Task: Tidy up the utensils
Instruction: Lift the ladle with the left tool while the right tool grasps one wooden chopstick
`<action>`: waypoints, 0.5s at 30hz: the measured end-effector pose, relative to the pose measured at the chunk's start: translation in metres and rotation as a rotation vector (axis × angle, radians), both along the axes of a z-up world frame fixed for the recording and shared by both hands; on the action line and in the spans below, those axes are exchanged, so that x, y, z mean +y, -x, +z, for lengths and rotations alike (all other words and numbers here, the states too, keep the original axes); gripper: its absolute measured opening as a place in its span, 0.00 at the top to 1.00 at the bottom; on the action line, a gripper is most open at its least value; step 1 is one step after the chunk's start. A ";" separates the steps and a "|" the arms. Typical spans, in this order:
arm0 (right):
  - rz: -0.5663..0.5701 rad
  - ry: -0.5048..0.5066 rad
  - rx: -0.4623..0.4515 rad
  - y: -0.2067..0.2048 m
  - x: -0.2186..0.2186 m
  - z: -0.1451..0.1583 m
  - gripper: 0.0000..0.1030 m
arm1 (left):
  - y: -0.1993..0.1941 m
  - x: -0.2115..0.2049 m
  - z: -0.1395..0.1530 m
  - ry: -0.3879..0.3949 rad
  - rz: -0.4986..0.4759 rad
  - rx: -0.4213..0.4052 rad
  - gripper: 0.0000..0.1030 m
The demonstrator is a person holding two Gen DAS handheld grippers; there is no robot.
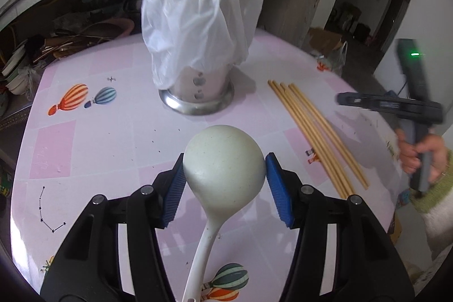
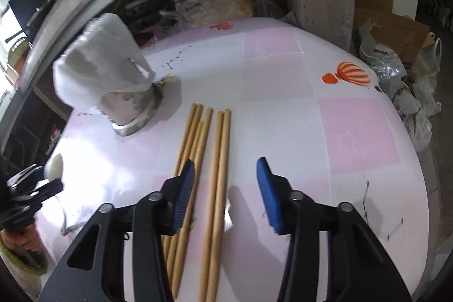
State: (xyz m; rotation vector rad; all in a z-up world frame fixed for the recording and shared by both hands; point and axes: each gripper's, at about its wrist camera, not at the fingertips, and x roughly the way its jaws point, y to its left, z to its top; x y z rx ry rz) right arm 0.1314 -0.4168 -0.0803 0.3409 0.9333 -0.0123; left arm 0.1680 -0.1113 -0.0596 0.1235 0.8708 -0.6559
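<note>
Plastic, off-white and a little speckled: that is the ladle (image 1: 223,160) pinched in my left tongs (image 1: 224,177), the blue pads (image 1: 174,188) pressing on either side of its round bowl. Its long handle runs back from the bowl toward me, passing under the tongs and out of the bottom of the left wrist view, so its long axis lies nearly along the line the tongs point. Straight ahead of the left tongs, a short way beyond the bowl, stands the steel utensil holder (image 1: 198,92) with a white plastic bag (image 1: 198,27) draped over its top; an opening shows at the very top of the bag. I judge the ladle is meant for that holder. To go in handle first it would have to be tipped upright, and my grip is on the bowl.

My right tongs (image 2: 226,183) are spread, with nothing pressed between the pads. The wooden chopsticks (image 2: 218,174) lie on the pink tablecloth (image 2: 354,132) directly below and ahead of them, long axes running away from me, almost parallel to the tongs' pointing line. One pair sits between the two fingers; the other bundle lies under and outside the left finger (image 2: 182,194). So the right hand is nearer the chopsticks and the left is nearer the holder, which from the right tongs stands ahead and well off to the left.
</note>
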 end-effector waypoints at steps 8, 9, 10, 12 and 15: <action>0.044 0.028 0.088 -0.045 -0.001 -0.018 0.77 | 0.001 0.014 0.017 0.062 0.017 -0.017 0.49; 0.049 0.032 0.095 -0.048 -0.001 -0.019 0.78 | 0.001 0.016 0.019 0.068 0.019 -0.019 0.49; 0.054 0.036 0.101 -0.050 0.000 -0.020 0.78 | 0.001 0.018 0.021 0.076 0.022 -0.021 0.49; 0.066 0.041 0.114 -0.054 0.002 -0.022 0.78 | 0.001 0.022 0.023 0.086 0.028 -0.023 0.49; 0.081 0.048 0.128 -0.058 0.005 -0.025 0.78 | 0.000 0.026 0.026 0.098 0.034 -0.022 0.49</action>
